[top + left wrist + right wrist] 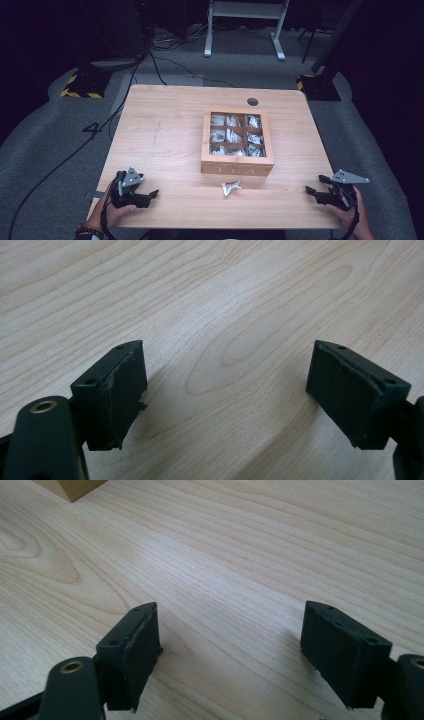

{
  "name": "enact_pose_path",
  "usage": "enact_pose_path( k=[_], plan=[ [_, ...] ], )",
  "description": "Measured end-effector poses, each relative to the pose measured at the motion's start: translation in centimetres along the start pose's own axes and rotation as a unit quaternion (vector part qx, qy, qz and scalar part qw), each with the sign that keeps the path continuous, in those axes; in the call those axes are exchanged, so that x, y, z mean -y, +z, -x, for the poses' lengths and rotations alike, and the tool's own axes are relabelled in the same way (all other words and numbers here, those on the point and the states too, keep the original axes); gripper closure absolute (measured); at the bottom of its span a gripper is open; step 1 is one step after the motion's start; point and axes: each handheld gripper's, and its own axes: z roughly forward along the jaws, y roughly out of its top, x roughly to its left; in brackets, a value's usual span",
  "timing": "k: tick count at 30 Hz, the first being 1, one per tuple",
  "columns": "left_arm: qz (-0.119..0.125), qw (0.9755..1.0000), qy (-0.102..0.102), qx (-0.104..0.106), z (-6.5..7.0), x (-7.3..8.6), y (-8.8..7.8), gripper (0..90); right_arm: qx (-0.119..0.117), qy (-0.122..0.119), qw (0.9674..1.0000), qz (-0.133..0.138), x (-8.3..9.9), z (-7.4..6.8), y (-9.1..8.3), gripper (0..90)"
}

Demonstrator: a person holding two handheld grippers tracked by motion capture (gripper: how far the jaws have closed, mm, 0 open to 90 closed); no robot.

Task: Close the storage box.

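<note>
From above, a wooden tea box (237, 145) sits a little right of the middle of the table (165, 130), its windowed lid shut over nine compartments of pale packets. Just in front of the box's near wall, close to its middle, a small crumpled silver tea packet (231, 187) lies flat on the wood, its long axis running roughly along that wall and tilted a bit, the right end nearer the box. The left gripper (150, 195) rests by the near edge, well left of the box, its jaws spread and pointing right towards the packet. The right gripper (314, 186) sits well right of the box, jaws spread, pointing left.

In the left gripper view, the two black pads (122, 395) stand wide apart over bare wood grain, holding nothing.

In the right gripper view, the pads (132, 655) are likewise spread and empty, and a corner of the box (72, 487) shows at the top left.
</note>
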Motion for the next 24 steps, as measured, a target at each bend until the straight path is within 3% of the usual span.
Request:
enact_pose_path(
  k=[24],
  plan=[
    [0.001, 1.0000, -0.003, -0.002, -0.04, -0.02, 0.05, 16.4, 0.004, 0.001, 1.0000, 0.001, -0.01, 0.03, -0.02, 25.8]
  ],
)
